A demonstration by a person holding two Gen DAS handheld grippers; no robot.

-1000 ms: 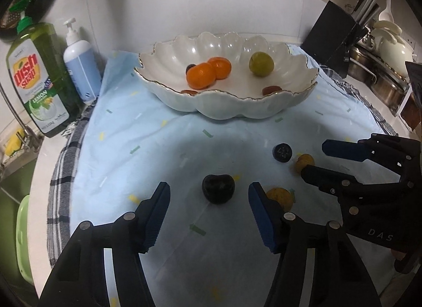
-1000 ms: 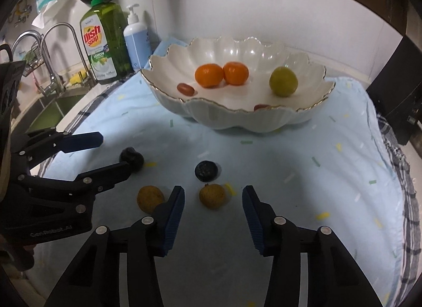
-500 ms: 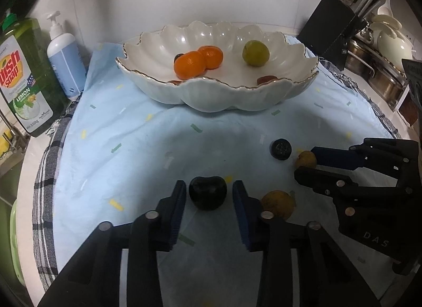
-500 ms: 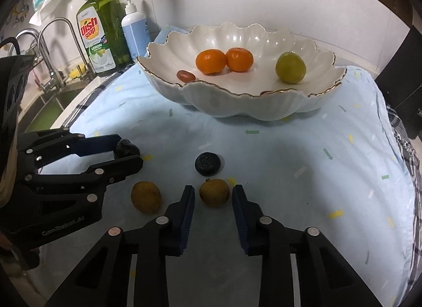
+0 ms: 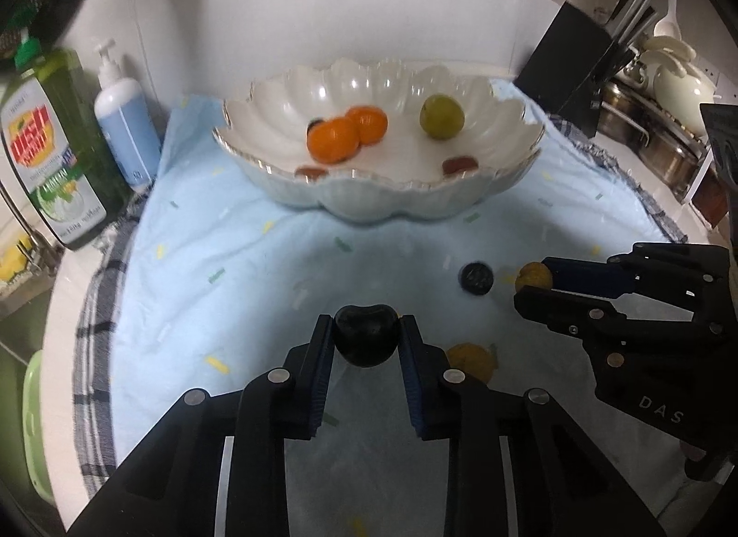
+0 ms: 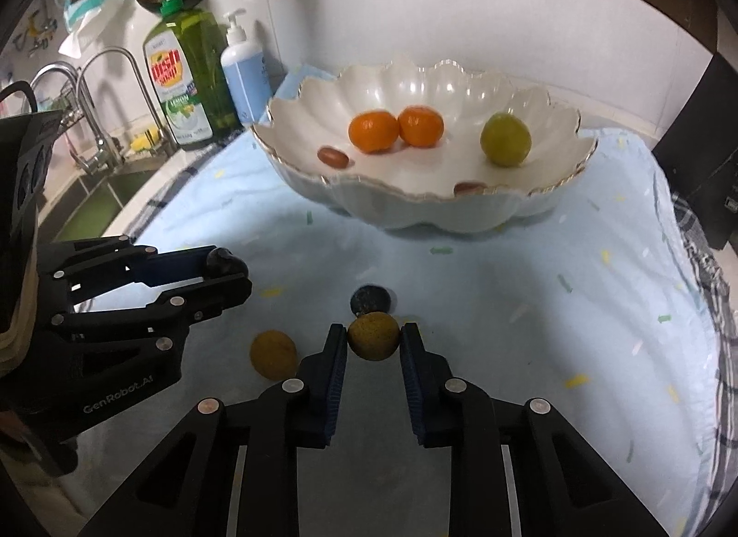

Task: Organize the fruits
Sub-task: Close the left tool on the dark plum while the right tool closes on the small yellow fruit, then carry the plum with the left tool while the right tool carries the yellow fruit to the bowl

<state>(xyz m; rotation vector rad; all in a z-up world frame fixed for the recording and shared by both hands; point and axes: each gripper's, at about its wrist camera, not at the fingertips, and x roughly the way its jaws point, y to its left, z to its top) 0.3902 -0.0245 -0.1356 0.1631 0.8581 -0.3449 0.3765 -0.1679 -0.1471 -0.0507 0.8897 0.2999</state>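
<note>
two pieces gripped: your left gripper clamps the dark heart-shaped fruit, right gripper the small yellow-brown fruit; white scalloped bowl holds five, two remain out.

White scalloped bowl, gilt rim; two orange mandarins; yellow-green fruit; pale blue cloth, confetti flecks; green dish-soap bottle, upper left.

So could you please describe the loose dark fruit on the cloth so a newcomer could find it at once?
Start at the white scalloped bowl on the light blue cloth. In front of it, past the right gripper and its yellow-brown fruit, lies a small dark round fruit. It is the only dark one no gripper holds.
</note>
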